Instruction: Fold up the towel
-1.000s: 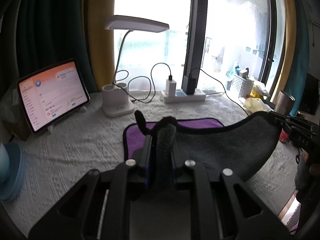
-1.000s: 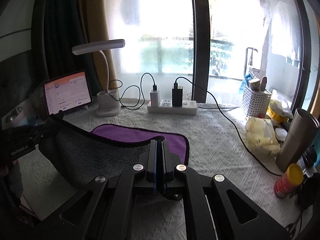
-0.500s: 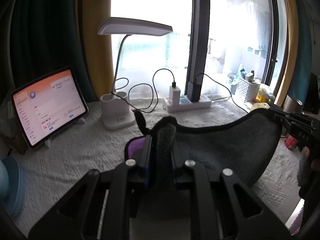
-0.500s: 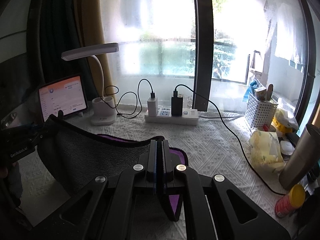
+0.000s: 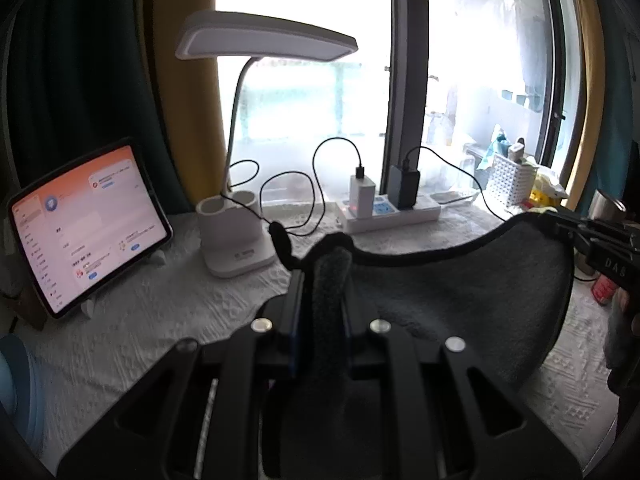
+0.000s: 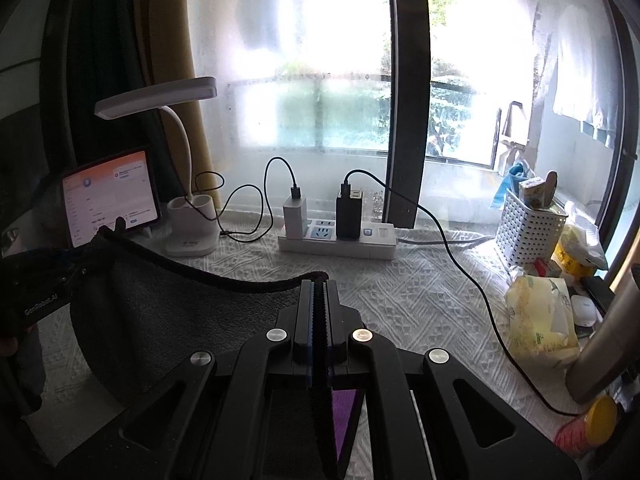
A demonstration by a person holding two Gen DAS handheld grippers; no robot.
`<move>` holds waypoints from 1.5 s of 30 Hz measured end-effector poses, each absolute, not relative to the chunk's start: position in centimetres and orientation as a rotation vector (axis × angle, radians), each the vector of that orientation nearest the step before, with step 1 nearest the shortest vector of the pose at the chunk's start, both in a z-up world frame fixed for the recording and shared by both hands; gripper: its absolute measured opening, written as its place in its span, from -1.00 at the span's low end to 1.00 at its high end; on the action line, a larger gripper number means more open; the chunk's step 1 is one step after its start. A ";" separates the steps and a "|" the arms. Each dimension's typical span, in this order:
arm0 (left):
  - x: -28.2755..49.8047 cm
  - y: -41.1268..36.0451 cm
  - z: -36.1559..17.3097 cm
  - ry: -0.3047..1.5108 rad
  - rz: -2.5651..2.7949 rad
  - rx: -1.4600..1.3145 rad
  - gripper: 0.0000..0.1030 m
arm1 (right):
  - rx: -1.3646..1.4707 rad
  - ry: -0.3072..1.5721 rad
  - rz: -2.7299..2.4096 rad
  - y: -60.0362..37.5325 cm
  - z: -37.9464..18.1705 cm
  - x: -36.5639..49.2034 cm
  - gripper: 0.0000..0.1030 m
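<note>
The towel (image 5: 472, 280) is held up off the table, slung between the left gripper (image 5: 330, 264) and right gripper (image 6: 319, 292), each clamped on a top corner. It sags (soft, light, limp); corners are judged the best hold.

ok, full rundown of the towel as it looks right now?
The grey-and-purple terry towel is fluffy dark grey on the side shown, with a dark bound edge; a purple face shows underneath in the right wrist view. It hangs lifted between both grippers, top edge sagging in a curve. The left gripper pinches a bunched corner; the right gripper is clamped on the other. Whether its lower edge touches the white textured tablecloth cannot be told.
</note>
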State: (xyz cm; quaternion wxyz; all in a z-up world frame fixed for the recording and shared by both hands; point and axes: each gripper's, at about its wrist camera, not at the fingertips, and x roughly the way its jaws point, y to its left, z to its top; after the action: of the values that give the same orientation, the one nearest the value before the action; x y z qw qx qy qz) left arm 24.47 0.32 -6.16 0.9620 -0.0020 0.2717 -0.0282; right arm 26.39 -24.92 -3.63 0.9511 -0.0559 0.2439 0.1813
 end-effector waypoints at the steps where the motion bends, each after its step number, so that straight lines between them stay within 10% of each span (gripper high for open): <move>1: 24.8 0.4 -6.3 0.551 -0.056 0.000 -0.68 | -0.116 0.493 0.367 -24.8 -3.7 26.6 -0.91; 35: 35.0 -0.6 -14.3 0.806 -0.011 0.091 -0.64 | -0.168 0.667 0.305 -23.8 -11.5 35.4 -0.91; 45: 35.3 -0.1 -14.6 0.825 0.000 0.064 -0.35 | -0.267 0.682 0.273 -22.3 -12.4 35.5 -0.91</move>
State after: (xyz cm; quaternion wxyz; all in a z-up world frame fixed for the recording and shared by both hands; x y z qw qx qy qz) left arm 35.33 -0.08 -14.62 0.9155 0.0312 0.4010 -0.0002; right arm 35.54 -22.28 -12.43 0.9247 -0.1300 0.3323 0.1329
